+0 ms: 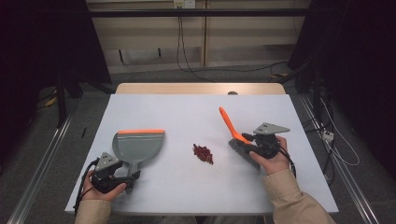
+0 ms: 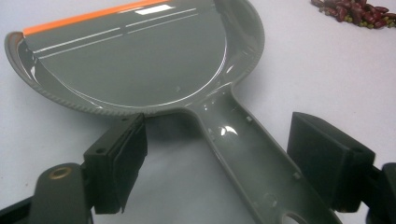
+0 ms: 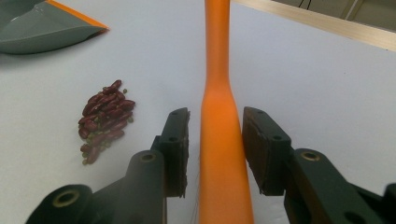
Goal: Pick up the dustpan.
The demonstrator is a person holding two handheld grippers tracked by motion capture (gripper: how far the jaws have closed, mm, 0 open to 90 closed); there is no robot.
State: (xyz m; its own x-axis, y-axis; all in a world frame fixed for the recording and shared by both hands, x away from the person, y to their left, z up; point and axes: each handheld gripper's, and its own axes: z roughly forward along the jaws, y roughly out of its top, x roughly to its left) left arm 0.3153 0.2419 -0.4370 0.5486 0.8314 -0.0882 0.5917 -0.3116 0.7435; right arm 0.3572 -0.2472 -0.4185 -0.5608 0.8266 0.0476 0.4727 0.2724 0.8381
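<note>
While the left hand-held gripper (image 1: 122, 179) is sitting near the front-left corner of the worktop (image 1: 187, 109), its jaws are standing spread on either side of the dustpan handle (image 2: 254, 161); in the left gripper view the right pad is looking just beside the handle, the left pad is standing clear with bare worktop between, and nothing is pinching. The grey dustpan (image 1: 137, 145) is lying flat on the worktop ahead of that hand-held gripper, handle pointing back toward the person, orange lip (image 1: 140, 131) facing the far edge. The right hand-held gripper (image 1: 248, 140) is sitting at the right side of the worktop, jaws straddling the orange brush handle (image 3: 223, 154); in the right gripper view the pads are sitting very close on both sides of the handle, and whether they are actually pressing I cannot tell, though the brush (image 1: 236, 137) is standing angled in the high view, handle tip pointing up and away, grey bristles (image 1: 243, 152) resting down at the worktop next to the person's hand. Between dustpan and brush, a small heap of dark red beans (image 1: 202, 153) with a few green bits is lying on the white surface, apart from both tools, closer to the bristles than to the pan. Cables are trailing from both hand-held grippers back toward the sleeves.
</note>
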